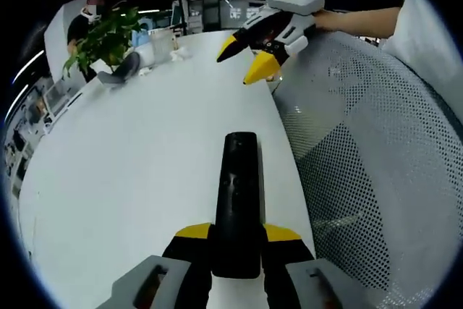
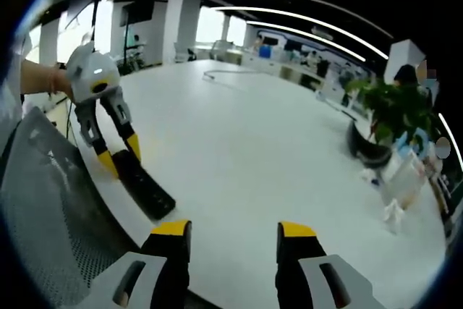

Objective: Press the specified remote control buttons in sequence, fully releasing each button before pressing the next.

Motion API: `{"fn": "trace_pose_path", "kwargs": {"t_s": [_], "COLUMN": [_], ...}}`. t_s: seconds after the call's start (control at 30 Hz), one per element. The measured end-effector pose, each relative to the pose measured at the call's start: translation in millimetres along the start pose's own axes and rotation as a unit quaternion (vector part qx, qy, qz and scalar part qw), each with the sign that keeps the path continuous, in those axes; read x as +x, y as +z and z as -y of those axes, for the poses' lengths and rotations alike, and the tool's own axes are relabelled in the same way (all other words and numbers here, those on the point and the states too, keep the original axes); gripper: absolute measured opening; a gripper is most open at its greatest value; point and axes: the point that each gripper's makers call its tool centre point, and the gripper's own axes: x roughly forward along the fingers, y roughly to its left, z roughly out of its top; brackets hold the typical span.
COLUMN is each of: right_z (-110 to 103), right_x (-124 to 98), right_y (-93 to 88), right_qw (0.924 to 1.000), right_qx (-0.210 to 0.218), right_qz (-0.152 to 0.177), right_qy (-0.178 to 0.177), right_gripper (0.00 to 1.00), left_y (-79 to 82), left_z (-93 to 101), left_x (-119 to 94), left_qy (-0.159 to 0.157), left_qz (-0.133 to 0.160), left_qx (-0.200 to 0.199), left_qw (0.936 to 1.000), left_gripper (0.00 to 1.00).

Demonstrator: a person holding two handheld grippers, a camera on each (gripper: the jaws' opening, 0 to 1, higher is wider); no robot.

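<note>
the left gripper [image 1: 236, 240] was clenched on the near end of the black remote [image 1: 237, 204], holding it out flat over the white table [image 1: 130, 179], seemingly to steady its button face for pressing. beyond the remote's far tip, the right gripper [image 1: 255, 59] hovered apart from it. the right gripper view showed that gripper's jaws [image 2: 235, 240] spread wide, empty, and the mesh chair [image 2: 43, 200] beside the remote [image 2: 143, 187], with a potted plant [image 2: 387, 117] farther off.

Open-plan office: long white bench [image 2: 253, 135], potted plant [image 2: 387, 113], mesh-backed chair [image 1: 376, 157], strip ceiling lights [image 2: 304, 34], columns [image 2: 181, 23], and rows of desks [image 2: 289, 66] further back.
</note>
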Motion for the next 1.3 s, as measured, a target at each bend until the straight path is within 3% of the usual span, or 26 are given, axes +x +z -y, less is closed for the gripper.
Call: {"fn": "trace_pose_path", "kwargs": {"t_s": [0.3,0.53,0.63,0.8,1.0,1.2,1.3], "right_z": [-6.0,-18.6,-29.3,-53.7,-68.3,-80.5,-87.1], "right_x": [1.5,2.0,1.4,-3.8,-8.5,-3.8,3.3], "right_y": [-1.4,-1.6,-2.1,-2.3,4.3,16.9,13.7], "right_qw": [0.9999,0.9988,0.9965,0.9879,0.9784,0.9668,0.9583], "right_qx": [-0.006,-0.018,-0.034,-0.039,-0.064,-0.087,-0.117], "right_qz": [-0.006,-0.01,-0.013,-0.021,-0.025,-0.025,-0.044], "right_qy": [0.014,0.045,0.075,0.149,0.195,0.239,0.257], "right_gripper": [0.45,0.48,0.43,0.24,0.0,0.0,0.0], "left_y": [-7.5,-9.6,-8.8,-8.8,-10.5,-11.5,-12.0], "left_z": [8.1,12.8,12.8,14.9,21.2,25.9,27.8], "left_x": [-4.7,-4.2,-3.3,-3.2,-3.6,-3.9,-4.2], "left_qy": [0.004,-0.023,-0.024,-0.015,0.004,0.02,0.03], "left_qz": [0.0,-0.034,-0.048,-0.067,-0.085,-0.097,-0.103], "left_qx": [-0.003,0.033,0.036,0.026,0.004,-0.018,-0.029], "left_qw": [1.0,0.9986,0.9979,0.9973,0.9963,0.9949,0.9938], "left_gripper": [0.24,0.24,0.24,0.24,0.24,0.24,0.24]}}
